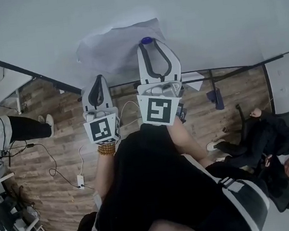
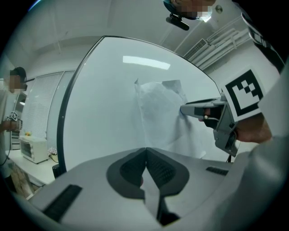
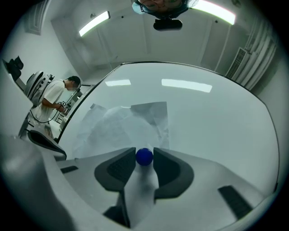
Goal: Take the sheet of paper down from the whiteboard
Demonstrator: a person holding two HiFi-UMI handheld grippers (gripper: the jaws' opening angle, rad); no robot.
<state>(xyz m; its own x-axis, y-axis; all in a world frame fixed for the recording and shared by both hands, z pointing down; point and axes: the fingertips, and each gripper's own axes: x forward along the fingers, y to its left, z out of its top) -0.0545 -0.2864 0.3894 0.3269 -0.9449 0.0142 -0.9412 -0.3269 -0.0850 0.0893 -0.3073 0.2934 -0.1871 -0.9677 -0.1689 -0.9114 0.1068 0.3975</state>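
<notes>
A crumpled white sheet of paper [image 1: 110, 44] [image 2: 160, 113] [image 3: 117, 126] lies against the whiteboard [image 1: 201, 18] [image 2: 104, 99] [image 3: 216, 117]. A round blue magnet [image 1: 146, 40] [image 3: 144, 156] sits at the sheet's right edge. My right gripper [image 1: 149, 44] [image 3: 144, 156] [image 2: 185, 109] points at the board, its jaws standing open with the magnet between their tips. My left gripper [image 1: 99, 78] [image 2: 146, 150] hangs lower and to the left, near the sheet's lower edge, with its jaws shut and nothing visibly between them.
A person [image 1: 11, 130] [image 3: 52, 99] stands at the left beyond the board's black frame. Another person sits in a dark chair [image 1: 271, 139] at the right. Cables [image 1: 63, 173] trail over the wooden floor. A microwave [image 2: 34, 149] stands on a counter at the left.
</notes>
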